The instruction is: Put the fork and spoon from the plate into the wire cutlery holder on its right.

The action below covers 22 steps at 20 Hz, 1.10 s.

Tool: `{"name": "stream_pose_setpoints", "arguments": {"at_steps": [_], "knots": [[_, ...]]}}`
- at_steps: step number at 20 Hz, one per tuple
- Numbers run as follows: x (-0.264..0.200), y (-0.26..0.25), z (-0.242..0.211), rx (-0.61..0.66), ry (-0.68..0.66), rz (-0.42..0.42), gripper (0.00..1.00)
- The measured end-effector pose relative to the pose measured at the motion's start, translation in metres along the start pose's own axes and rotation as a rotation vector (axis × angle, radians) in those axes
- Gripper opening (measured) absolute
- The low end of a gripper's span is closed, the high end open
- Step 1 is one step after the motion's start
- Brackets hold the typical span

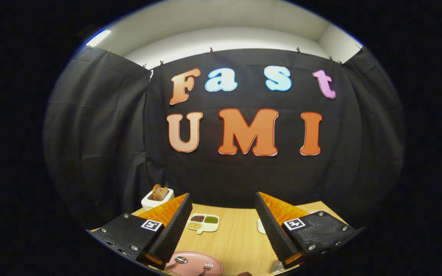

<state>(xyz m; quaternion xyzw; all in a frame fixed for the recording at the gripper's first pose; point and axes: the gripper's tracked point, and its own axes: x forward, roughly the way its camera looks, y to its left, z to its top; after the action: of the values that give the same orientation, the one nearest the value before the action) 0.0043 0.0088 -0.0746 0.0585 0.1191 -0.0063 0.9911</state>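
Observation:
A pink plate lies on the wooden table, low between my fingers and nearer the left one. On it rest a metal spoon and a metal fork, side by side. Just below my right finger a bit of the wire cutlery holder peeks out, mostly hidden. My gripper hangs well above the table, tilted up toward the booth wall, its fingers wide open with nothing between them.
A white divided dish with brown, green and pale fillings sits beyond the plate. A white toaster with bread slices stands at the back left. The edge of a white object shows beside my right finger.

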Motion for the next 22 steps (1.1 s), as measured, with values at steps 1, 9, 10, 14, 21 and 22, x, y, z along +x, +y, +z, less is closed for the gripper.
{"name": "stream_pose_setpoints", "arguments": {"at_steps": [1, 9, 10, 14, 21, 22], "knots": [[0.004, 0.005, -0.016, 0.025, 0.052, 0.008, 0.99], [0.003, 0.039, -0.115, 0.124, 0.415, 0.083, 0.97], [0.002, 0.041, -0.128, 0.118, 0.462, 0.083, 0.97], [-0.01, 0.047, -0.184, 0.11, 0.662, 0.053, 0.93], [-0.036, 0.055, -0.265, 0.026, 0.912, 0.031, 0.82], [-0.04, 0.056, -0.276, 0.028, 0.947, 0.025, 0.8]]}}
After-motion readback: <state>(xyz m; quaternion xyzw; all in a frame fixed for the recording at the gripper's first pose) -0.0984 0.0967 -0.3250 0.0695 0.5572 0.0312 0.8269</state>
